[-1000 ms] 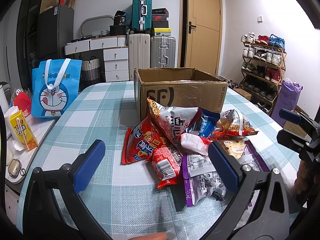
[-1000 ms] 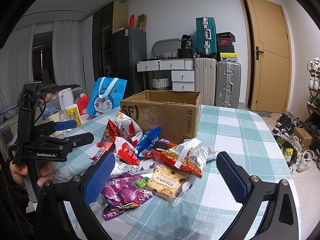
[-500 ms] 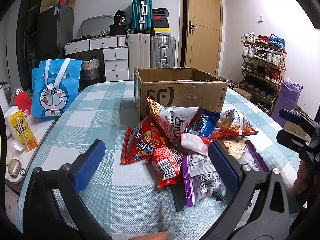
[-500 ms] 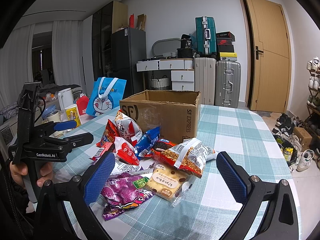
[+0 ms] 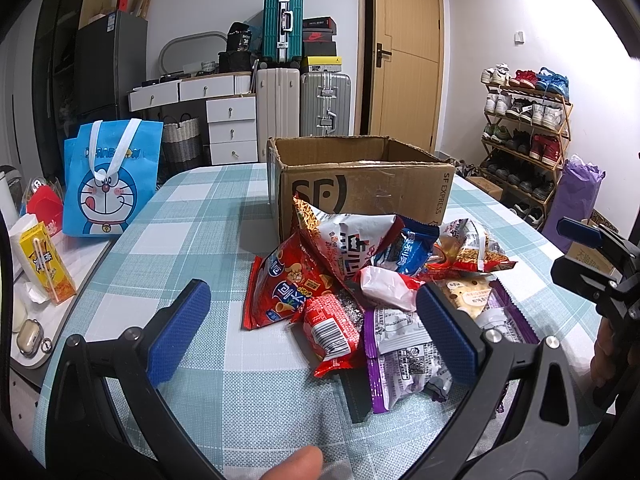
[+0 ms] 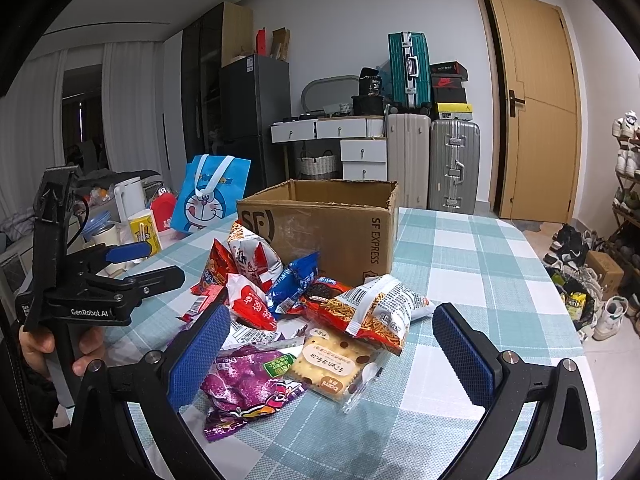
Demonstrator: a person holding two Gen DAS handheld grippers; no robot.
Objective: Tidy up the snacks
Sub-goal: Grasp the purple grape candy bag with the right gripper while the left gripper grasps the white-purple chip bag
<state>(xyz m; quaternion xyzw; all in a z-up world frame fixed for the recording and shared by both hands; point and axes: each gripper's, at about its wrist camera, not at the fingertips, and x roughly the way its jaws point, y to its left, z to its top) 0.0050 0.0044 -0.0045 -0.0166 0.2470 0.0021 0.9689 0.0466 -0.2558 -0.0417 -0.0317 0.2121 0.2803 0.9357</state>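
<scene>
A heap of snack packets (image 5: 372, 280) is seen lying on a checked tablecloth (image 5: 192, 248), directly in front of an open cardboard box (image 5: 360, 184) marked "SF EXPRESS". The box stands upright with its flaps up; its inside cannot be seen. The rearmost packets are touching or leaning on the box's front wall.

The left gripper (image 5: 312, 332) is held low over the near edge of the table, its blue pads (image 5: 180, 332) spread wide, nothing between them. The right pad is seen in front of the near end of the heap, over a purple packet (image 5: 400, 356); contact cannot be confirmed. A red packet (image 5: 280, 284) lies at the heap's left side.

The right gripper (image 6: 332, 360) is likewise spread wide and empty, held above the table at the heap's other side. A cracker packet (image 6: 332, 364) and a purple bag (image 6: 248, 384) are framed between its pads (image 6: 464, 352), lower down on the cloth. A noodle packet (image 6: 376, 312) rests just behind the crackers, and a blue packet (image 6: 292, 284) lies nearer the box.

Each gripper is visible in the other's camera, gripped by a hand (image 6: 48, 348).

A blue cartoon bag (image 5: 108, 184) stands well apart to the left, near a yellow carton (image 5: 44, 264).
</scene>
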